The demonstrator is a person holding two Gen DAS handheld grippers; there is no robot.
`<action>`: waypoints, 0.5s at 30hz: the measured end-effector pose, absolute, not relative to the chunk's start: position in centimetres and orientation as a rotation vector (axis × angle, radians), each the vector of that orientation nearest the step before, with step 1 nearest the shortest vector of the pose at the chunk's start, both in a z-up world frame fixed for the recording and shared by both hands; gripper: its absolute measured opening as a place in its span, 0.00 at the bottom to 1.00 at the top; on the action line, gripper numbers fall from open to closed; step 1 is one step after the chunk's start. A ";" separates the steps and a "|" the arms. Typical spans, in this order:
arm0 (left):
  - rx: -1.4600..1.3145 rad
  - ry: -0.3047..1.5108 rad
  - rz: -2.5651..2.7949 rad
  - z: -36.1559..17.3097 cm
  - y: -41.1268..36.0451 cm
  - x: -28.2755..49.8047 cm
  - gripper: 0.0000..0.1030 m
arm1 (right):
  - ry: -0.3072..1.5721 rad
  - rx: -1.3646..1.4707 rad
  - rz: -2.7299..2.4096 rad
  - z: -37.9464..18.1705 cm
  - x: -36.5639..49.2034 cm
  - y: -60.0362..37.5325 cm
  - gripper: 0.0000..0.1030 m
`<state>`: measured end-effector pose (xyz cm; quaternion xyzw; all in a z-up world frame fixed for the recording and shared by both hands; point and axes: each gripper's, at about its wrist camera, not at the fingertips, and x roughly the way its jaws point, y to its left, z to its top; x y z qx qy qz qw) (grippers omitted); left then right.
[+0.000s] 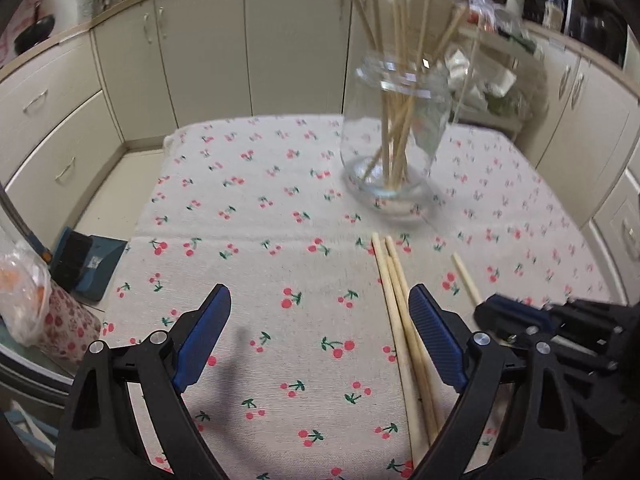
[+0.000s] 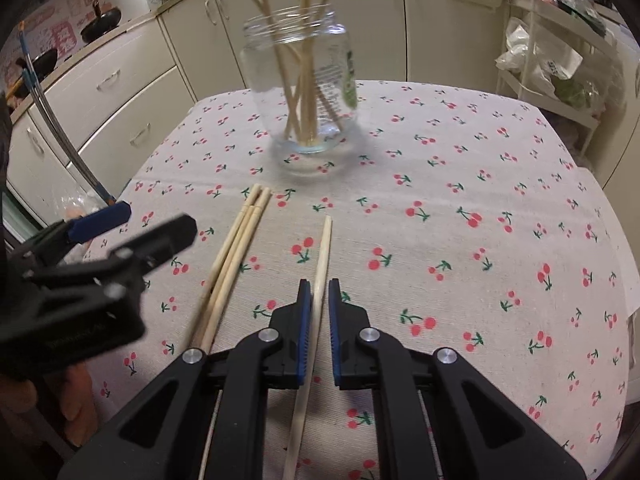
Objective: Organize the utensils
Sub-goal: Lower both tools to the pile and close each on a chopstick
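A clear glass jar (image 1: 394,140) (image 2: 308,100) holding several wooden chopsticks stands on the cherry-print tablecloth (image 1: 280,208). Three chopsticks (image 1: 396,300) (image 2: 236,248) lie side by side in front of it. My left gripper (image 1: 320,300) (image 2: 156,220) is open above the cloth, its right finger just beside these three, nothing between the pads. A single chopstick (image 2: 322,252) (image 1: 466,278) lies to their right. My right gripper (image 2: 318,292) (image 1: 500,308) is shut on its near part, with the far tip pointing toward the jar.
Cream cabinets (image 1: 200,52) surround the table. A blue dustpan with brush (image 1: 88,264) and a plastic bag (image 1: 24,292) sit off the left edge. A wire rack with bags (image 2: 552,60) stands at the far right. Bare cloth lies right of the single chopstick.
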<state>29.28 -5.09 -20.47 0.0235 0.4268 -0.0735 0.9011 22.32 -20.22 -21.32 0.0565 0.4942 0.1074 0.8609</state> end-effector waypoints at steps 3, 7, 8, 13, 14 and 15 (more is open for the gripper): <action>0.078 0.906 -0.132 -21.0 -5.4 29.5 0.84 | 1.038 0.156 0.236 -21.5 22.5 -20.7 0.08; 0.093 0.936 -0.117 -21.8 -5.4 29.6 0.84 | 1.038 0.173 0.240 -21.5 22.3 -20.9 0.08; 0.096 0.933 -0.112 -21.7 -5.4 29.6 0.84 | 1.039 0.180 0.241 -21.5 22.3 -21.0 0.08; 0.119 0.934 -0.115 -21.6 -6.3 29.9 0.84 | 1.041 0.197 0.241 -21.5 22.3 -21.3 0.08; 0.130 0.937 -0.113 -21.7 -6.5 30.0 0.84 | 1.042 0.198 0.242 -21.5 22.3 -21.3 0.08; 0.141 0.940 -0.109 -21.7 -6.7 30.1 0.84 | 1.043 0.198 0.242 -21.5 22.3 -21.4 0.08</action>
